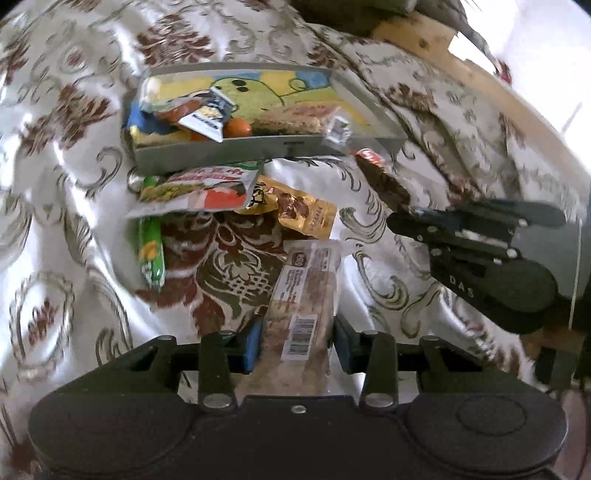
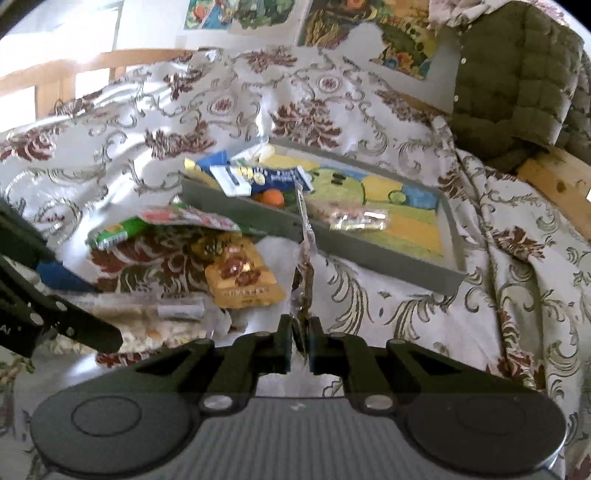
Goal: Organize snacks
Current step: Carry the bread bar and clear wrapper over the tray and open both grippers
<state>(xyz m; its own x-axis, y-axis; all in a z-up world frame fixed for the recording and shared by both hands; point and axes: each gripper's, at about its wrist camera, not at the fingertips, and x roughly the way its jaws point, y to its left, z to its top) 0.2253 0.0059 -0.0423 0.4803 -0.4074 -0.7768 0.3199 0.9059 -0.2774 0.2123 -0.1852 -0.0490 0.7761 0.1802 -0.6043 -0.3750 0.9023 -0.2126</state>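
A: Left gripper (image 1: 297, 341): we are seeing the jaws apart, straddling the clear-wrapped bar (image 1: 306, 291) lying on the bedspread (image 1: 74, 184), near the tray (image 1: 258, 149).

B: Right gripper (image 2: 300, 345): we are clamping a thin packet (image 2: 304, 258), holding it edge-on just before the tray (image 2: 369, 254).

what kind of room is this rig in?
Likely a bedroom at home: snacks and a tray lie on a floral bedspread over a wooden frame, with a quilted jacket and drawings behind.
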